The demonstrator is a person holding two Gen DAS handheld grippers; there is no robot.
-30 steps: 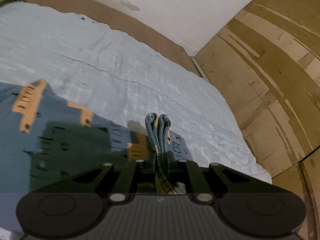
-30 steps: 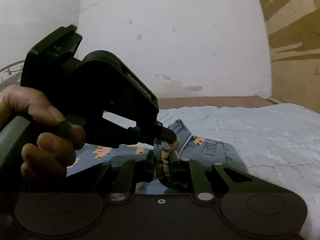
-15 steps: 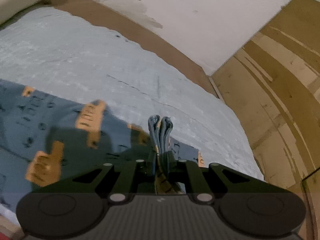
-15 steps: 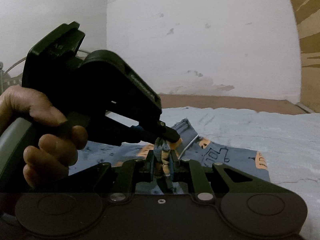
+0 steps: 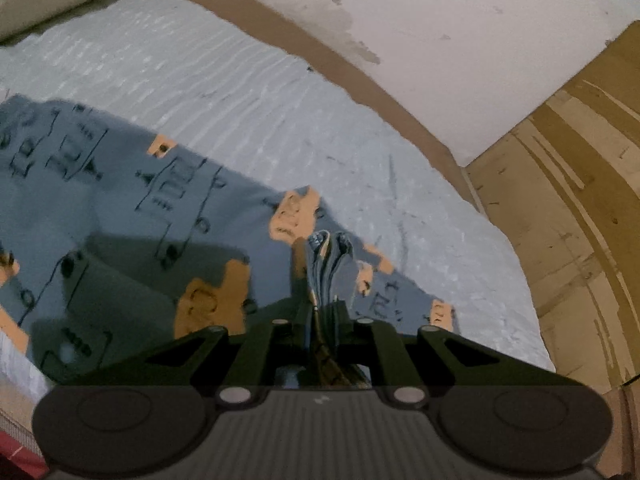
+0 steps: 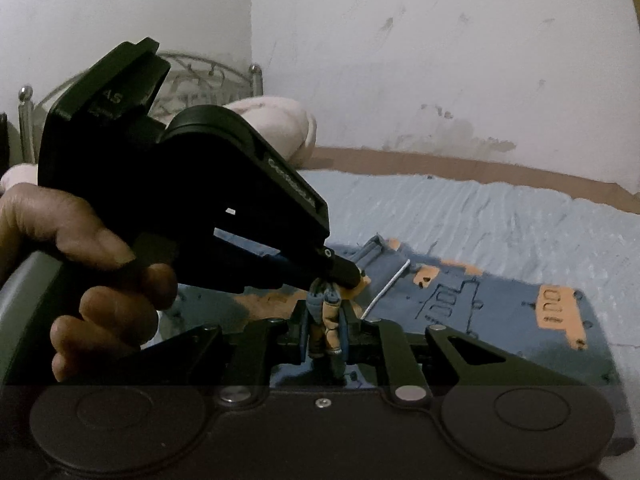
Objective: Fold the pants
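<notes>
Both grippers, left gripper point(image 5: 329, 280) and right gripper point(image 6: 326, 320), each clench a bunched edge of the blue printed pants point(image 5: 168, 208) over the bed sheet point(image 5: 240, 92). The fold looks midway: edge lifted, not yet laid down or smoothed.

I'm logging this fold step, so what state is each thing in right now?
Pants: partly spread on the bed, an edge bunched and lifted by both grippers.
Left hand-held gripper: shut on bunched pants fabric.
Right hand-held gripper: shut on bunched pants fabric, right beside the left one.
Bed: covered by a wrinkled light blue sheet.
Pillow: lying at the headboard.
</notes>
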